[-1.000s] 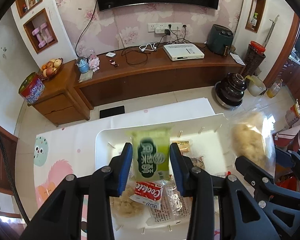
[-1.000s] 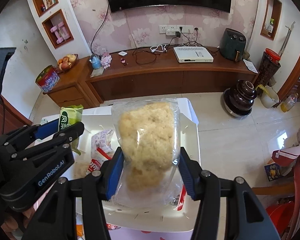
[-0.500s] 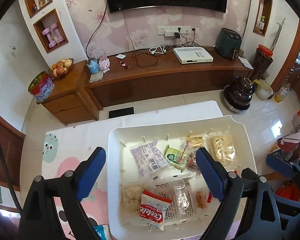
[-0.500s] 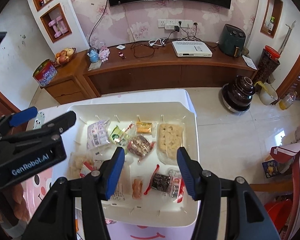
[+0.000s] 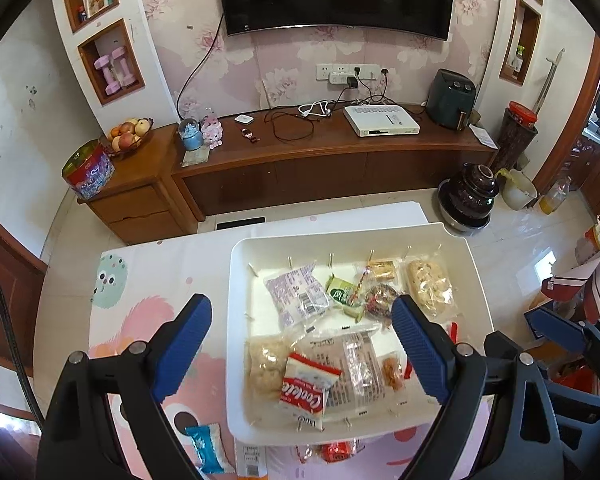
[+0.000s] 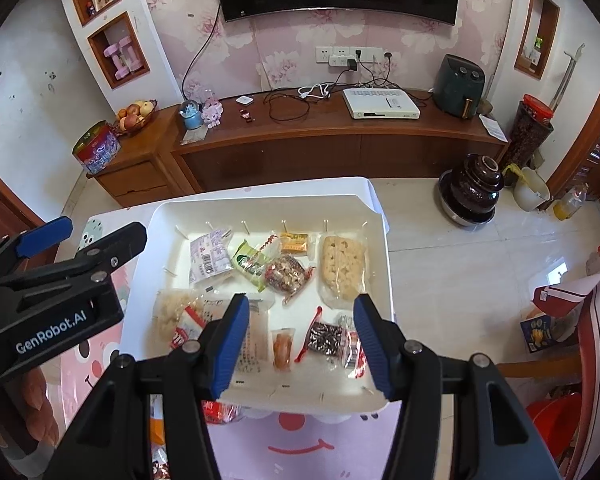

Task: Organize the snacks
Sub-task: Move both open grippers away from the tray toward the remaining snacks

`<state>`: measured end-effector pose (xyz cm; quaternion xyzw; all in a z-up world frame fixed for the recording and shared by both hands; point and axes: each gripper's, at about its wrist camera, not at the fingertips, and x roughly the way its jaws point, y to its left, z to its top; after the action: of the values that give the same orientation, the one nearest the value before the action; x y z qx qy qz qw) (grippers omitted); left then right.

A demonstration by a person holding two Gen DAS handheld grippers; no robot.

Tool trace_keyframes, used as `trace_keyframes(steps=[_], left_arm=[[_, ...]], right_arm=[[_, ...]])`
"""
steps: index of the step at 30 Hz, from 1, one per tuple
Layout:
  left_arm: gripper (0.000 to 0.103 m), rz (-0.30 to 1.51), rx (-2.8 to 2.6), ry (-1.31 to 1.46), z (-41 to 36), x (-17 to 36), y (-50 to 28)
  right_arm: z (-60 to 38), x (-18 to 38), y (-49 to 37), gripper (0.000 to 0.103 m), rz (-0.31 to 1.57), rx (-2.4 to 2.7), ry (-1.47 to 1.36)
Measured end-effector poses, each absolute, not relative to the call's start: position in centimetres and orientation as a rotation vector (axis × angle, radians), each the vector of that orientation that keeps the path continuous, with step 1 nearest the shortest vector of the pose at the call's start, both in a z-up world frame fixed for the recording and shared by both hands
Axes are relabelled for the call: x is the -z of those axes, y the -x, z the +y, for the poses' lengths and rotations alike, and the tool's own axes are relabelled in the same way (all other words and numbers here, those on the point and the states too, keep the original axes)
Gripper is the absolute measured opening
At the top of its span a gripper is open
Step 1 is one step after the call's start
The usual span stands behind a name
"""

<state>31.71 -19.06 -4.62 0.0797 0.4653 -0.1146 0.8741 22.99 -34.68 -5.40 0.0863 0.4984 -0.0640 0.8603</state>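
Note:
A white tray (image 5: 236, 320) sits on the pink cartoon tablecloth and holds several snack packets. The green packet (image 5: 340, 294) lies in its far row beside a purple-white packet (image 5: 296, 296). The clear bag of rice cracker (image 5: 428, 284) lies at the far right of the tray. My left gripper (image 5: 300, 302) hovers above the tray's near left part, open wide and empty. Over the near right part, my right gripper (image 6: 300, 300) is open with nothing between its fingers. From the right wrist view the green packet (image 6: 250, 262), the rice cracker bag (image 6: 342, 266) and the left gripper (image 6: 88, 236) all show.
A red-white cookie packet (image 5: 306, 390) lies at the tray's near left. Loose on the cloth in front of the tray are a blue packet (image 5: 206, 448) and a red one (image 5: 338, 450). Beyond the table stand a wooden TV cabinet (image 5: 320, 160) and a dark pot (image 5: 468, 200) on the floor.
The left gripper let go of the green packet and the right let go of the rice cracker bag; both packets now lie in the tray. Both grippers drew back and up.

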Motion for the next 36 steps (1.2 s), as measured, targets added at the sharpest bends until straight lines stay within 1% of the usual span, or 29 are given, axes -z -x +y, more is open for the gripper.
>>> trace_keyframes(steps=[15, 21, 25, 29, 33, 36], left_arm=[[0.091, 0.931, 0.255, -0.099, -12.5, 1.9, -25.2], [0.091, 0.891, 0.235, -0.083, -7.2, 1.0, -21.9], [0.093, 0.878, 0.195, -0.062, -3.0, 1.0, -20.1], [0.094, 0.919, 0.143, -0.04, 1.6, 2.9, -19.1], [0.094, 1.004, 0.091, -0.009, 5.2, 6.3, -18.5], [0.094, 1.099, 0.053, 0.027, 7.2, 9.9, -18.2]], right_arm=[[-30.9, 2.3, -17.8, 0.055, 1.02, 0.109, -0.173], [-27.5, 1.0, -15.7, 0.055, 0.977, 0.019, -0.152], [-24.9, 0.7, -15.0, 0.055, 0.971, -0.052, -0.124], [-21.4, 1.5, -14.6, 0.055, 1.0, -0.141, -0.081], [-18.5, 3.5, -14.7, 0.055, 1.049, -0.193, -0.049], [-16.6, 5.9, -15.0, 0.055, 1.106, -0.218, -0.05]])
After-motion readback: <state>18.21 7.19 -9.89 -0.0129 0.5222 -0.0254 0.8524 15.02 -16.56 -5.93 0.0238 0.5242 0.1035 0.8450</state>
